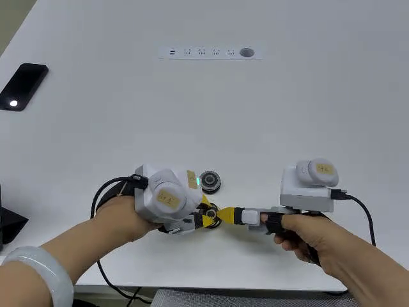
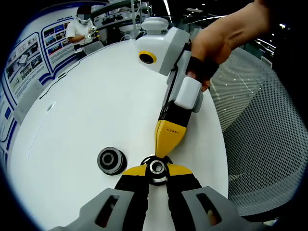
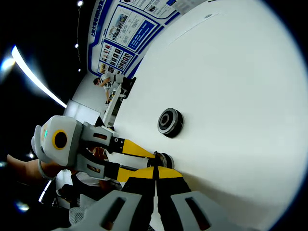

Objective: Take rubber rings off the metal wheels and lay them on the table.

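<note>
Rubber ring removal centres on a small silver-hubbed metal wheel [image 2: 157, 167], clamped from both sides by the yellow-tipped jaws of the left gripper [image 2: 157, 170]. The jaws are drawn in to the wheel's width and hold it low against the white table [image 2: 96, 96], near its front edge. The grip reads as a brace: the wheel is kept from sliding or turning so that its dark rim can be worked.

The right gripper [image 3: 155, 172] comes in nose-on from the opposite side. Its yellow jaws are brought together into a single wedge whose tip meets the wheel's rim. Whether it has nipped the ring or merely presses against it cannot be told. The head-on meeting of the two tools suggests that one is to hold while the other peels.

Just beyond the pair, flat on the table and apart from both grippers, lies a second metal wheel wearing a thick black rubber ring [image 1: 209, 181]. With its ring on, it is presumably next in line, and the job looks to be at an early stage.

Farther back, a white power strip [image 1: 209, 52] sits flush in the tabletop. A black phone [image 1: 24, 86] rests at the far left edge. Both are well clear of the work and unlikely to interfere.
</note>
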